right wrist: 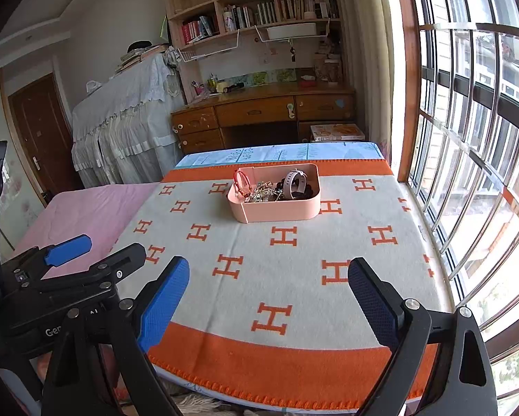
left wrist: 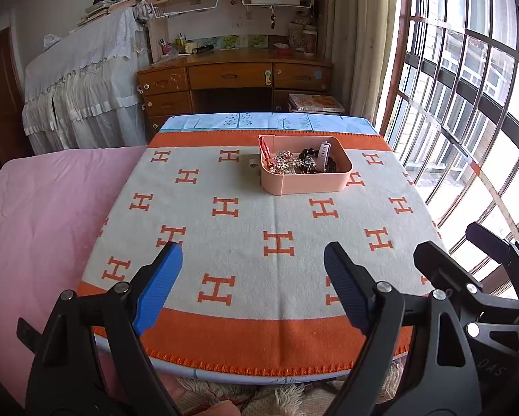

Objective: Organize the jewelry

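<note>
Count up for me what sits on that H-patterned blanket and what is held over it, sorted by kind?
Pink trays: 1
Heaps of mixed jewelry inside it, pieces too tangled to count: 1
Handheld grippers, fingers apart: 2, the left gripper and the right gripper
Total: 4

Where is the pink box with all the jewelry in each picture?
Left wrist view: the pink box sits on the far half of the blanket, slightly right of center, above the open left gripper.
Right wrist view: the pink box sits near the blanket's far edge, about center, above the open right gripper.
Shared landmark: the wooden desk behind the table.
</note>
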Available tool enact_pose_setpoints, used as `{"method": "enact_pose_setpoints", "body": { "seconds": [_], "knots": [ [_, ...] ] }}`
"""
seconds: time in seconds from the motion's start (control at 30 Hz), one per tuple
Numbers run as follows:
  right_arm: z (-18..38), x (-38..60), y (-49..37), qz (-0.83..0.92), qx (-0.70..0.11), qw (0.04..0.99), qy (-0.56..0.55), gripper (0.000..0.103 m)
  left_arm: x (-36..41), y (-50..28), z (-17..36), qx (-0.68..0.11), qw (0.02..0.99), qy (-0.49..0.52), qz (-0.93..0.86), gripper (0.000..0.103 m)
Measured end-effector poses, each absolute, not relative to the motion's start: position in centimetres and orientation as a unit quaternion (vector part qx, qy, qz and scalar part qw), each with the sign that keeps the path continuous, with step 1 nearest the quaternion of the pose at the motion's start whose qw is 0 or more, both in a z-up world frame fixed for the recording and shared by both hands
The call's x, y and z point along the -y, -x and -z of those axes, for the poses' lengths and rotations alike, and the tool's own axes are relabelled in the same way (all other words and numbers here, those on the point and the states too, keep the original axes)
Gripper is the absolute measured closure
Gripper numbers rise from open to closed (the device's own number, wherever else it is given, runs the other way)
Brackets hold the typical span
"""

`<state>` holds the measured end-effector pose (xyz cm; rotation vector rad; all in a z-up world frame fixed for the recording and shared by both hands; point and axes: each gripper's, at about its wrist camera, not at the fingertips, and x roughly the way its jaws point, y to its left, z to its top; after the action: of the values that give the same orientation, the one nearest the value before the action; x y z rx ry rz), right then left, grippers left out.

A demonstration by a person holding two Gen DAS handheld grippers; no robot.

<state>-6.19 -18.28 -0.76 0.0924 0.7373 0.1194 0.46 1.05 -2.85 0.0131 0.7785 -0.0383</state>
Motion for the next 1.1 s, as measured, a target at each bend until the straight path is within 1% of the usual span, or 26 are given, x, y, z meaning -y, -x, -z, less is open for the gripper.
{"method": "enact_pose_setpoints", "body": {
  "seconds": [1.1],
  "knots": [
    [1.41, 18.01, 5.89, -0.057, -0.366, 0.928, -0.052, 0.009, -0.80, -0.59, 2.71, -0.382, 0.924, -0.008, 0.020, 0.021]
  ]
}}
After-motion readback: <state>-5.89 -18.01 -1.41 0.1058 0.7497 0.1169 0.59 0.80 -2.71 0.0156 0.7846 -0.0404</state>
